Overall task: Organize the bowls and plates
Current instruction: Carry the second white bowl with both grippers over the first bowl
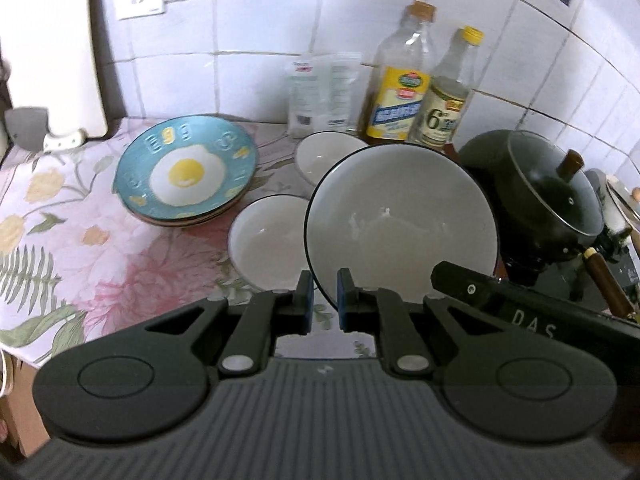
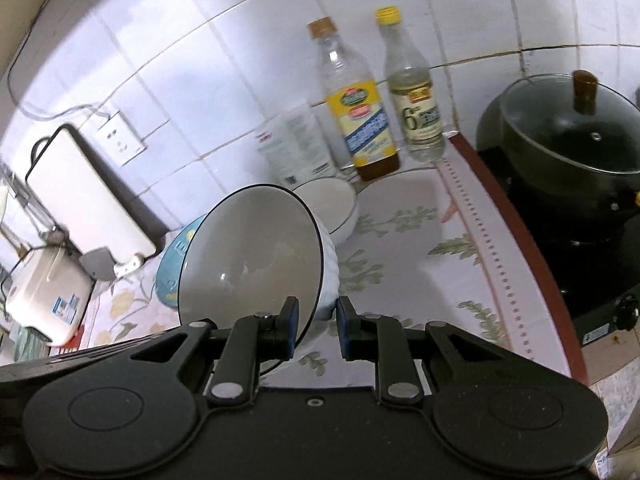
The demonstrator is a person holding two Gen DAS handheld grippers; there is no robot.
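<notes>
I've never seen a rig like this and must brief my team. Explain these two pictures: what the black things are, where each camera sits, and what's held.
There is no robot here. A person holds a pair of black tongs in each hand, and a wide-angle camera on each looks along its fingers. One picture is from the left tongs, the other from the right tongs. Both are shut on the rim of one large white bowl, from opposite sides, holding it tilted. On the flowered counter are two small white bowls, a stack of plates topped by a blue fried-egg plate, and two bottles. A lidded dark pot sits to one side.
</notes>
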